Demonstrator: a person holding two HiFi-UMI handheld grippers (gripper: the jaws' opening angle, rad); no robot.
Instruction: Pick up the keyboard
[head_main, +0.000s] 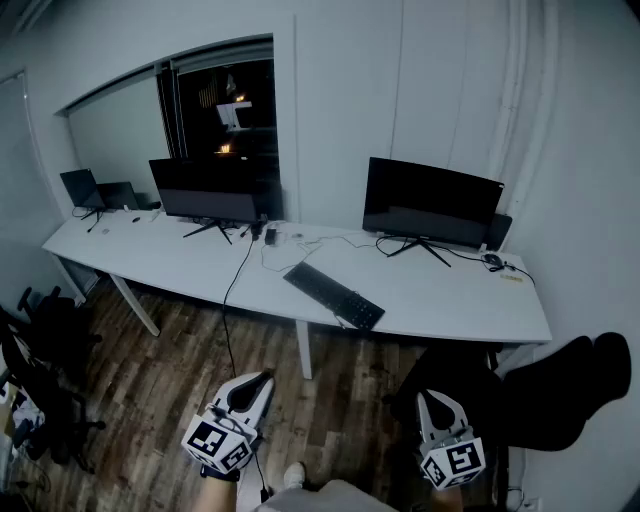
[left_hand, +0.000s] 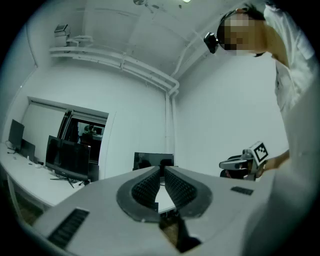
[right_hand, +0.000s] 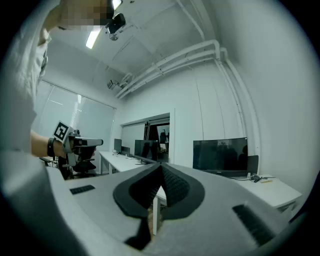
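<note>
Approach step, grasp not yet begun; keyboard (head_main: 333, 295) lies black and askew on the white desk (head_main: 450, 300), near the front edge, between the two monitors (head_main: 430, 203); left claw (head_main: 260, 380) and right claw (head_main: 432, 398) hang low over the wooden floor (head_main: 180, 350), well apart from the desk, pointing roughly level toward it; both claws closed tip to tip, nothing between the pads. Next move, by my judgement: step up to the desk, spread a claw, come in at one end or long edge of the keyboard; thin flat body, so a low angle is likely needed to get a pad under it.
</note>
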